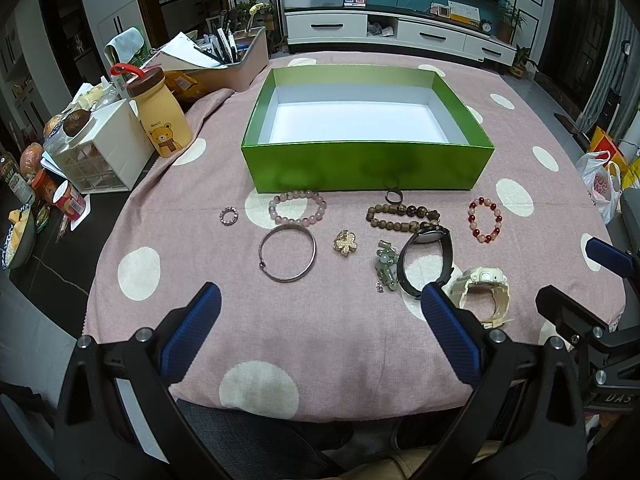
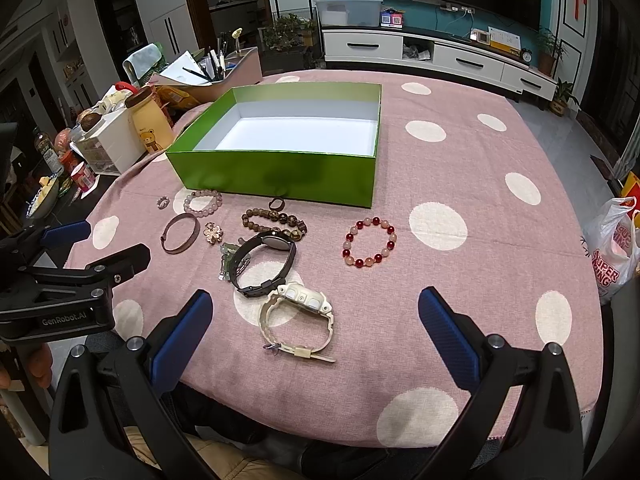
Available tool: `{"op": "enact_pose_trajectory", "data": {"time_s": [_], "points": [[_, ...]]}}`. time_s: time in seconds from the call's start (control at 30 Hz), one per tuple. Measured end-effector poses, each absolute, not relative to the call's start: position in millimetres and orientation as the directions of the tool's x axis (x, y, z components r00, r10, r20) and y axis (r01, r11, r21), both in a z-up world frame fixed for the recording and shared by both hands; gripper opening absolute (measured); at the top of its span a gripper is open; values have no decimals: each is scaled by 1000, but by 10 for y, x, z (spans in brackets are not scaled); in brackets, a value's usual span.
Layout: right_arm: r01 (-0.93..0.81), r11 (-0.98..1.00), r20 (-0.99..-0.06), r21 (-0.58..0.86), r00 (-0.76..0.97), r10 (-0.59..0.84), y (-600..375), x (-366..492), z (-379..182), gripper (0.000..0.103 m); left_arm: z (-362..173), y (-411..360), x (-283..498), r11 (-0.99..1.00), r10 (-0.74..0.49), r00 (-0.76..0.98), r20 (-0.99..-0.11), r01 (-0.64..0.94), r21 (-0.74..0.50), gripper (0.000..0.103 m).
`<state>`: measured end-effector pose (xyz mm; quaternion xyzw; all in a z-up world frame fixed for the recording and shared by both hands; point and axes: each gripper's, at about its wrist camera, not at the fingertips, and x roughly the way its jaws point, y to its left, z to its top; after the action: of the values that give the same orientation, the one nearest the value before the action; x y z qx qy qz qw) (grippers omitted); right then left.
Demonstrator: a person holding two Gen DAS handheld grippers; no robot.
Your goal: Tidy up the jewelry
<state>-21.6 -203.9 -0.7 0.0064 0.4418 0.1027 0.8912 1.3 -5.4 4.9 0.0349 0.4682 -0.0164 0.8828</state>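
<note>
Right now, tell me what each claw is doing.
Left claw: open, holding nothing, hovering short of the silver bangle.
Right claw: open, holding nothing, with the white watch between its fingers' line of sight.

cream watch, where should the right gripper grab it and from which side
Probably by the cream watch's case, which sits raised at the far end of the buckled strap loop. Bring the open right gripper down from above with one of its fingers on each side edge of the case. The strap lies low on the tablecloth, and the black watch touches the far-left side, so avoid that approach.
</note>
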Motion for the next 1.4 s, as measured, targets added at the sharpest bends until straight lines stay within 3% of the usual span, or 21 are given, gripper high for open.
{"op": "enact_pose_trajectory", "data": {"time_s": [0.87, 1.4], "points": [[-176, 979, -786, 106, 589, 191, -2043, -217, -6, 102, 6, -80, -36, 997, -2, 559, -829, 66, 42, 101], [-285, 950, -760, 128, 587, 278, -2193, -305, -186, 102, -456, 183, 26, 999, -50, 512, -858, 37, -36, 101]]}}
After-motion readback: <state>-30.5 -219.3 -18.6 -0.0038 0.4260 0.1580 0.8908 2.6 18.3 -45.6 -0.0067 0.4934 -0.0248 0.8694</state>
